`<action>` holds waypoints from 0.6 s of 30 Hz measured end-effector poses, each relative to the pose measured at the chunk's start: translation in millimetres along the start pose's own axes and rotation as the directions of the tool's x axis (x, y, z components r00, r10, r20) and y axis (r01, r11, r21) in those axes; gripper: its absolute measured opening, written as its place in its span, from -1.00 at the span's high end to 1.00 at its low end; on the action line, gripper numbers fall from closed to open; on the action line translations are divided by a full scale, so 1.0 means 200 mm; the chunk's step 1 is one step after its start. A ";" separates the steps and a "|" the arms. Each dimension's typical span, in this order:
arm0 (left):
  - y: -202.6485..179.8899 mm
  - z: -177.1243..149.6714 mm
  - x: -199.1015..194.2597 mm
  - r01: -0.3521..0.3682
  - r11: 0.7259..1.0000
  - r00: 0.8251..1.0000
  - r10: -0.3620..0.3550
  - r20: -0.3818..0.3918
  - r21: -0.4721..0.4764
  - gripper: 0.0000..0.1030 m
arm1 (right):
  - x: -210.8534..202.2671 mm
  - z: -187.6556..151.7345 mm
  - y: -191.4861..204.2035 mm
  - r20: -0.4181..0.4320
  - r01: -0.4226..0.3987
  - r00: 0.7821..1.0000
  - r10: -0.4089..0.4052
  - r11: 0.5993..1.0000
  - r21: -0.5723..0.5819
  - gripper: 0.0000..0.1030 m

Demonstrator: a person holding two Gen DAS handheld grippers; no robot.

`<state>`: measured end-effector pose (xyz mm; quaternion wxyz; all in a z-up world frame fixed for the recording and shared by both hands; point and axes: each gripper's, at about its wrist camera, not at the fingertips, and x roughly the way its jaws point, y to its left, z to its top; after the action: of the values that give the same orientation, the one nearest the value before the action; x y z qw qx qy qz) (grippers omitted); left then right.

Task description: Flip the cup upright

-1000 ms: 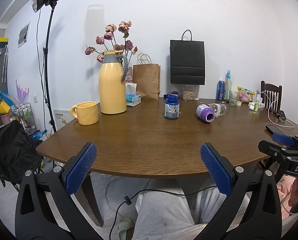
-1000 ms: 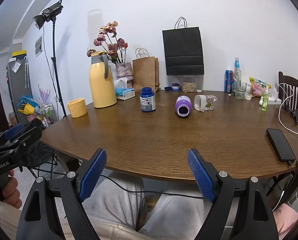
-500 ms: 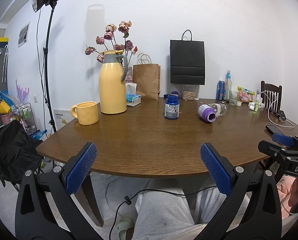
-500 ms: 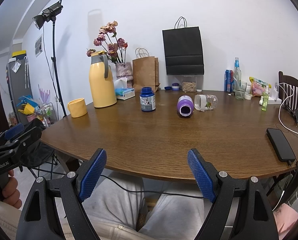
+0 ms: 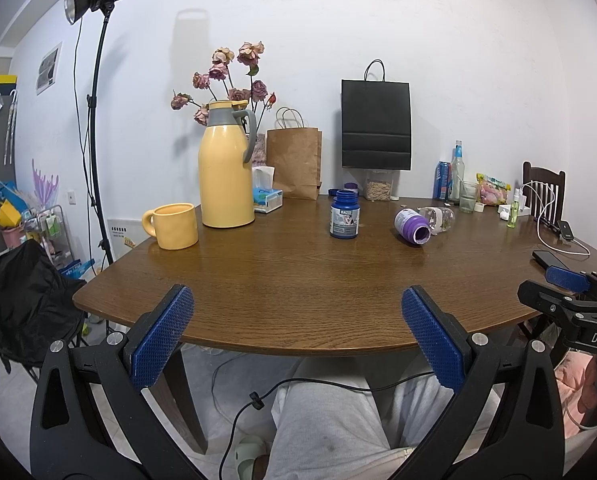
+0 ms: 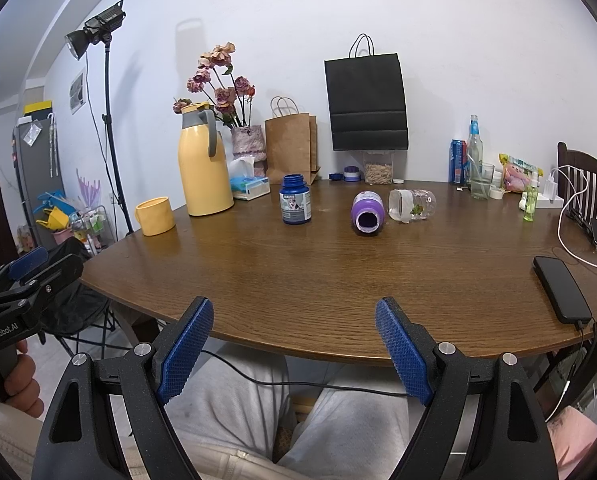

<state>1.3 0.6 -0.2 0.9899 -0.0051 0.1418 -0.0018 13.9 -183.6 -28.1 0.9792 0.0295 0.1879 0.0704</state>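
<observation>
A purple cup-like bottle (image 5: 412, 227) lies on its side on the brown table (image 5: 298, 280), its open mouth toward me; it also shows in the right wrist view (image 6: 367, 214). A clear jar (image 6: 411, 205) lies on its side just behind it. My left gripper (image 5: 298, 336) is open and empty, held off the table's near edge. My right gripper (image 6: 294, 348) is open and empty, also off the near edge. Both are well short of the purple bottle.
A blue bottle (image 6: 295, 205) stands upright left of the purple one. A yellow mug (image 5: 174, 226) and a yellow jug (image 5: 227, 176) stand at the left. A black phone (image 6: 562, 288) with a cable lies at the right edge. Bags and bottles line the back.
The purple bottle rolled slightly to the right on the table and settled. Both grippers have stayed where they were, open.
</observation>
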 end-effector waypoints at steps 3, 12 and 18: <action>0.00 0.00 0.00 0.000 1.000 1.000 0.000 0.000 -0.001 -1.00 | 0.00 0.00 0.00 0.000 0.000 1.000 0.000 1.000 0.000 -0.70; 0.00 0.00 0.00 0.000 1.000 1.000 0.000 0.000 -0.001 -1.00 | 0.00 0.00 0.00 0.000 -0.001 1.000 0.001 1.000 0.000 -0.70; 0.03 -0.02 -0.02 -0.002 1.000 1.000 0.002 0.000 -0.001 -1.00 | -0.01 0.00 0.01 0.001 -0.001 1.000 0.001 1.000 -0.001 -0.70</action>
<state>-3.3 7.0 -2.9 0.9899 -0.0056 0.1416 -0.0008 12.6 -182.4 -27.7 0.9792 0.0292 0.1876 0.0710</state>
